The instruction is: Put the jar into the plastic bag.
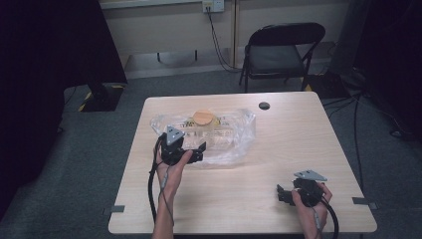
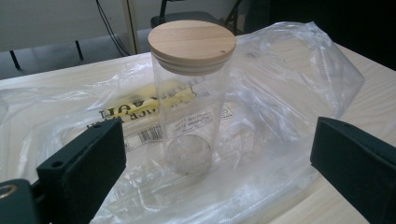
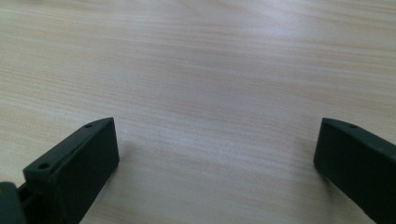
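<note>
A clear glass jar (image 2: 189,112) with a round wooden lid (image 2: 192,43) stands upright on a crumpled clear plastic bag (image 2: 289,88), in the upper middle of the left gripper view and just above centre in the high view. The bag lies on the pale wooden desk (image 1: 278,149). The left tool (image 1: 199,153) sits at the bag's near edge, left of centre in the high view, its jaws wide apart with the jar beyond them, untouched. The right tool (image 1: 282,194) rests low at the lower right of the high view, jaws apart over bare desk, well away from the jar.
</note>
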Demonstrator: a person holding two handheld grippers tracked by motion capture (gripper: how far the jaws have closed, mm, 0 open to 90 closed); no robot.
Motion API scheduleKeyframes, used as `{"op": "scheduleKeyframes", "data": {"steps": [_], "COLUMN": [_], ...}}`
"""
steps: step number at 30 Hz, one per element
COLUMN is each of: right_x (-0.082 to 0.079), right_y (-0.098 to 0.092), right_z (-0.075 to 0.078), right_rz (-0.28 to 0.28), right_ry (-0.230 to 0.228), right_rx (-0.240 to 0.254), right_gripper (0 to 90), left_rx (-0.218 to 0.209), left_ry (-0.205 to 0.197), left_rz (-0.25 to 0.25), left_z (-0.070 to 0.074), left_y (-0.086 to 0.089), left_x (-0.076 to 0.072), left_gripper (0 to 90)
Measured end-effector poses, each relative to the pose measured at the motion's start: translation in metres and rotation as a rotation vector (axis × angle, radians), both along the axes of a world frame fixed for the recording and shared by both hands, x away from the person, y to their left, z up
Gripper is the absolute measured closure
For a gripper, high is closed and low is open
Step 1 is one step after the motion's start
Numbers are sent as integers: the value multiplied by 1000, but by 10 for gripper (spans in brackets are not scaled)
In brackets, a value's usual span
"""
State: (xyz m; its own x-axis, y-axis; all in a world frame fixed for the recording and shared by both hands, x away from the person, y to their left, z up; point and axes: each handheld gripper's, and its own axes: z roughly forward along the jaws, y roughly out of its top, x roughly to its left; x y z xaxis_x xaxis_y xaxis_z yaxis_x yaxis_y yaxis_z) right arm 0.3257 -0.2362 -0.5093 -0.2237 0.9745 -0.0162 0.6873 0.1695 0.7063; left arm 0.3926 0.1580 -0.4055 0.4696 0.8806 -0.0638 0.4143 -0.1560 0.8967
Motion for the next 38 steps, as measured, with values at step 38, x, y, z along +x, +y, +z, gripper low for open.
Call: {"op": "scheduleKeyframes", "data": {"steps": [38], "right_x": [0], "right_y": [0], "right_z": [0], "right_rz": [0], "right_ry": [0], "right_rx": [0], "right_gripper": [0], "left_rx": [169], "left_ry": [281], "left_rz": [188], "left_z": [-107], "left_y": [-2], "left_x": [-54], "left_gripper": [27]}}
